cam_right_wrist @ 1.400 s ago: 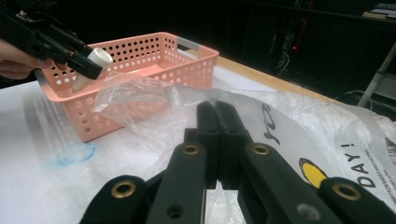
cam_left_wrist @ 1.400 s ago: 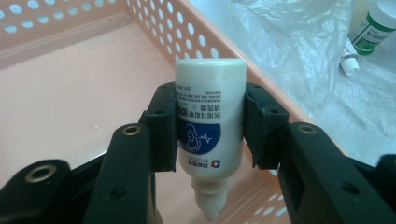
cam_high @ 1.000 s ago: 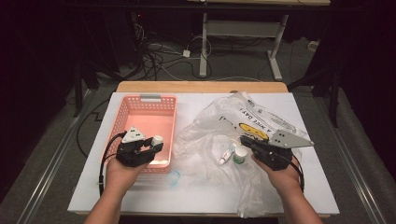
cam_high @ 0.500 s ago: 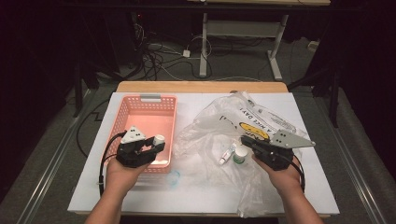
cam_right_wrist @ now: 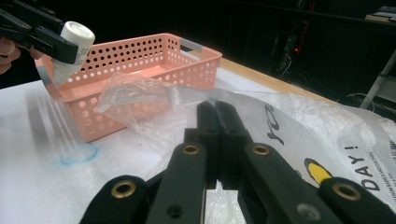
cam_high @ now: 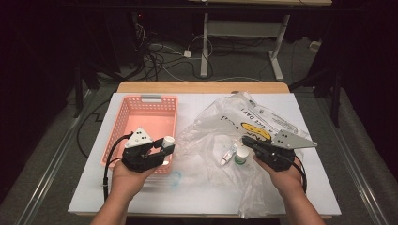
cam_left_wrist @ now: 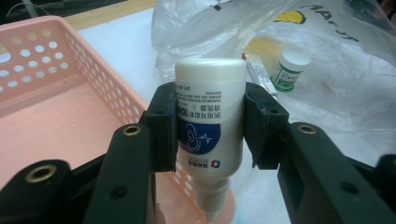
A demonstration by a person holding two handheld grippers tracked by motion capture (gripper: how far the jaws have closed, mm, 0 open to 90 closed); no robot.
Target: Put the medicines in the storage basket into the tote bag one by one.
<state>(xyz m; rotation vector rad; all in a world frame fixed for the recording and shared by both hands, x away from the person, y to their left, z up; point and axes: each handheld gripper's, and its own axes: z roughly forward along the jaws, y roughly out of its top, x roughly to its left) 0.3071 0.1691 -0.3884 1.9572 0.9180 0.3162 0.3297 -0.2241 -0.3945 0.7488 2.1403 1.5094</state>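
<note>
The left hand-held gripper [cam_left_wrist: 210, 121] clamps a white bottle [cam_left_wrist: 210, 107] nozzle-down over the near right corner of the pink basket [cam_high: 141, 122]. The right hand-held gripper [cam_right_wrist: 217, 116], jaws closed, pinches the clear plastic bag [cam_right_wrist: 299, 121] spread on the worktop [cam_high: 94, 187].

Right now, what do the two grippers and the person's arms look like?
Both grippers, left and right, are black, each with two blocky jaws studded with brass-ringed holes. A grey three-cornered plate with dark dots tops each one. A black cable loops from the left gripper. The forearms are bare, with no sleeves showing.
</note>
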